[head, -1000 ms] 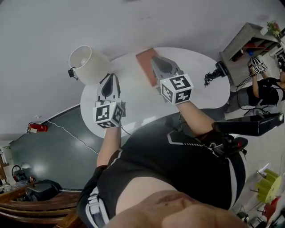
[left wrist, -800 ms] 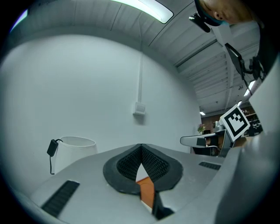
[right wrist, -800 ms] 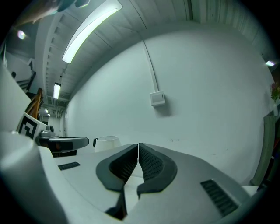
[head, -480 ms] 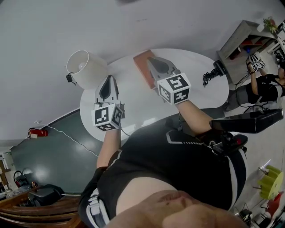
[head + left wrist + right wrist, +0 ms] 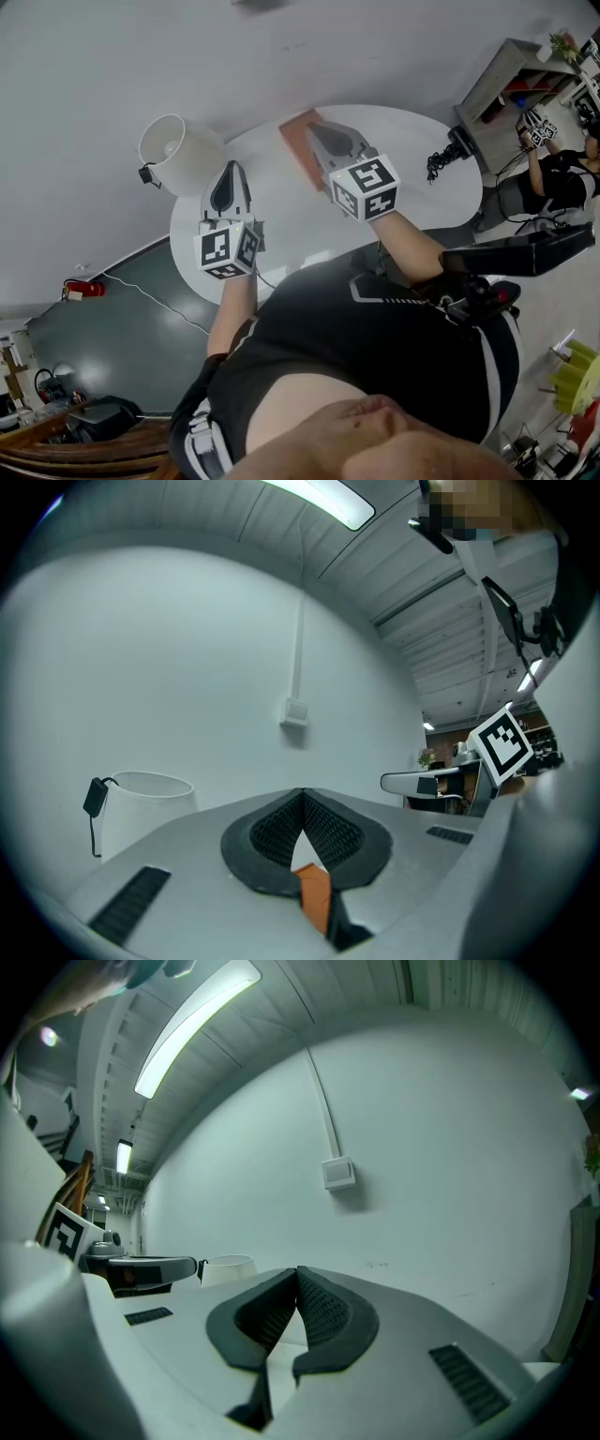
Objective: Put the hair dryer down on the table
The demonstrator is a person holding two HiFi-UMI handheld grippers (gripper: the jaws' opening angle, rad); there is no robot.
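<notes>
Hair dryer (image 5: 457,145) first: neither gripper has it. The right gripper (image 5: 317,131) has its jaws pressed together with nothing between them. In its own view the ribbed black pads (image 5: 319,1309) meet in a tight seam, with only pale wall beyond. The left gripper (image 5: 230,169) matches it, its jaws closed tip to tip and empty. A sliver of orange shows in the gap beneath its pads (image 5: 328,832), and I can't say what that is.

Both grippers point level over the table (image 5: 412,192), a smooth white oval top. The right one hangs above a flat reddish-brown board (image 5: 292,142), matte and rectangular. Out to the left, just off the table's end, stands a white open-topped container (image 5: 173,145) with a black clip and cord on its side.

Now the key relation. The dryer sits well off to the right of the right gripper, at the table's far right rim. It's a small dark body with a kinked black cord trailing back over the white top. Its long axis looks to run diagonally, cord end inward and body outward, though it's tiny here. The right hand is clearly nearer.

My read is that the dryer already lies on the table. I can't tell whether it overhangs the edge.
</notes>
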